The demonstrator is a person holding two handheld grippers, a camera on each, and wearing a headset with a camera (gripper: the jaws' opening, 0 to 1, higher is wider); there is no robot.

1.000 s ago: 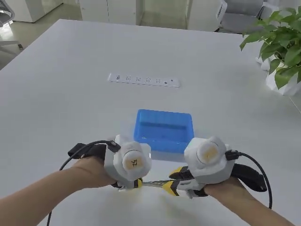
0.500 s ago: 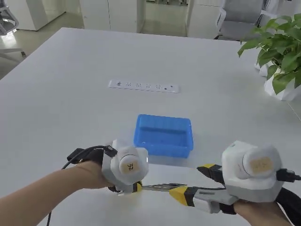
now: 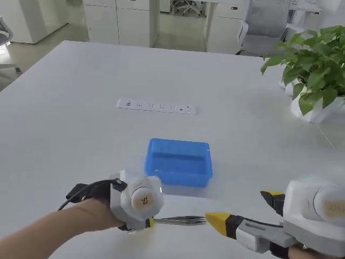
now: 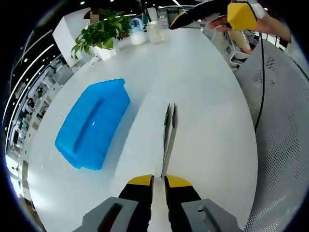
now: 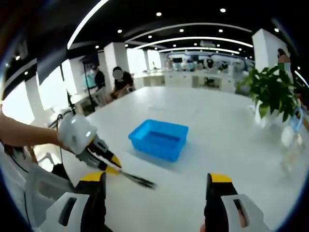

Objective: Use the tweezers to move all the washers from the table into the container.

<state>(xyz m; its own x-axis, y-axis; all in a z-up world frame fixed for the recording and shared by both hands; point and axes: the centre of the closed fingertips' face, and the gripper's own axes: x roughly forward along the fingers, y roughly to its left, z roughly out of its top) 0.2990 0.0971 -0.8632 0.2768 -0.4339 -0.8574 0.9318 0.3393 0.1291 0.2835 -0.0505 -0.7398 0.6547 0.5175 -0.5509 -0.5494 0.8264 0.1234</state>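
Pinching the tweezers (image 4: 169, 130) by their base, the left gripper (image 4: 158, 181) is clamped tight. The right gripper (image 5: 155, 177) gapes empty at its 3 o'clock. The blue container (image 3: 175, 177) sits at the tweezers' 12 o'clock.

Blue container (image 3: 178, 162), silver tweezers (image 3: 180, 220), white table (image 3: 81, 140), green-leaved plant (image 3: 310, 65)

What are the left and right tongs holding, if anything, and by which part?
Left tongs grip the tweezers by their rear end, tips pointing away. Right tongs are open, empty.
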